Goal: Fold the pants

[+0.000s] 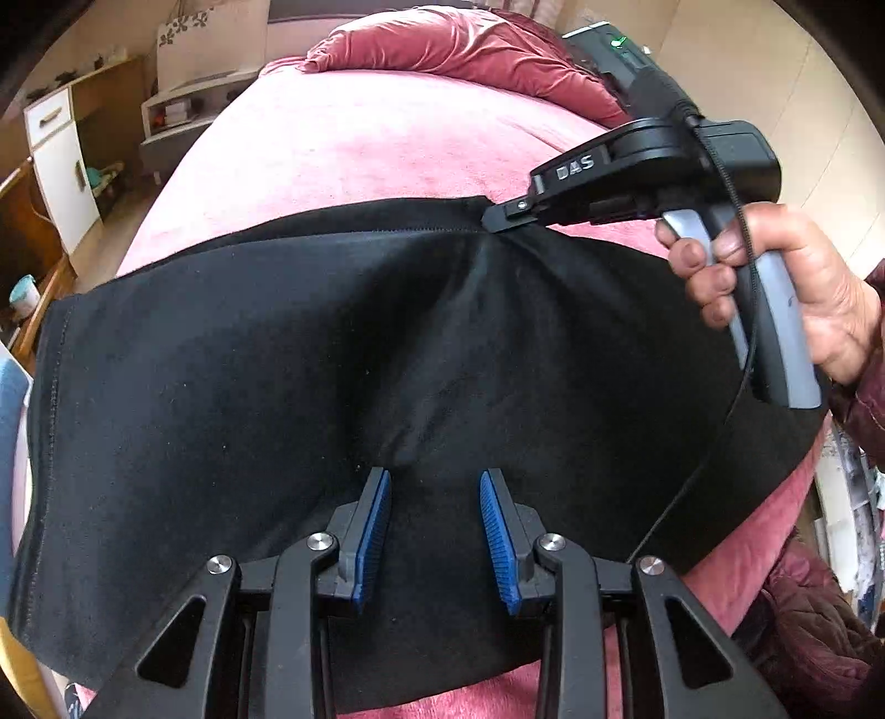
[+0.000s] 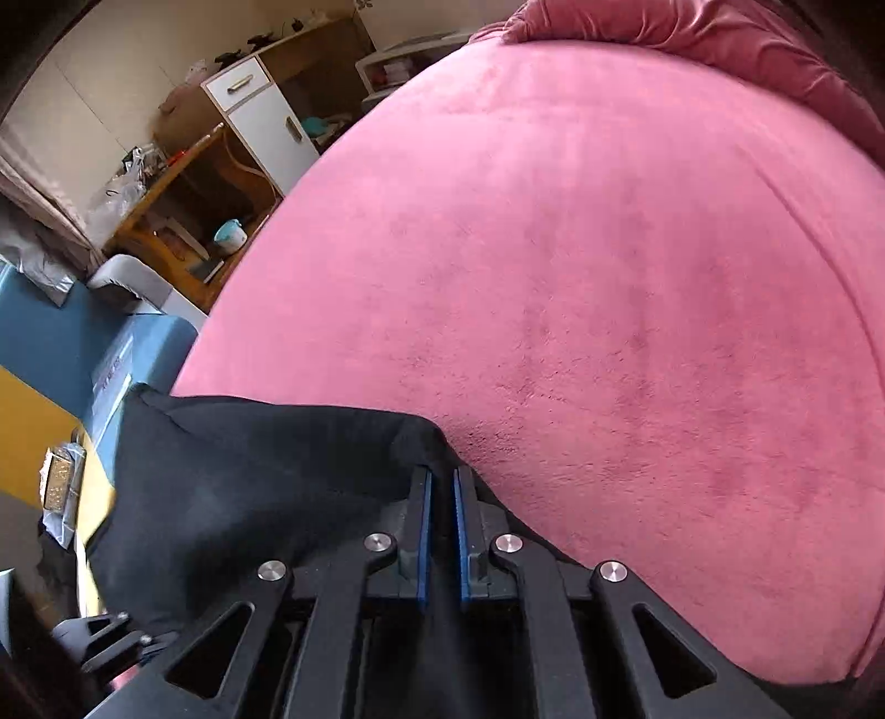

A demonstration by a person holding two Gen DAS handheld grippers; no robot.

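**Black pants spread across the pink bed, right gripper pinching the far edge**

The black pants (image 1: 310, 354) lie across the near part of the pink bed cover (image 1: 354, 149), one stitched hem toward the bed's left edge, the cloth rumpled into soft ridges that run toward a raised point at its far edge. At that point the right gripper (image 1: 500, 218) has its tips pressed together on the fabric, lifting a small peak of it off the bed; the person's right hand (image 1: 774, 293) grips the grey handle just off the bed's right side. From the right wrist view the right gripper's blue pads (image 2: 426, 531) stand nearly together with dark cloth bunched at and between them (the gap is narrow and shadowed).

The left gripper (image 1: 434, 531) hangs over the near half of the pants, its jaws spread partway, blue pads apart; no cloth is seen pinched between them. A crumpled red quilt (image 1: 459, 50) sits at the head of the bed, well beyond the pants
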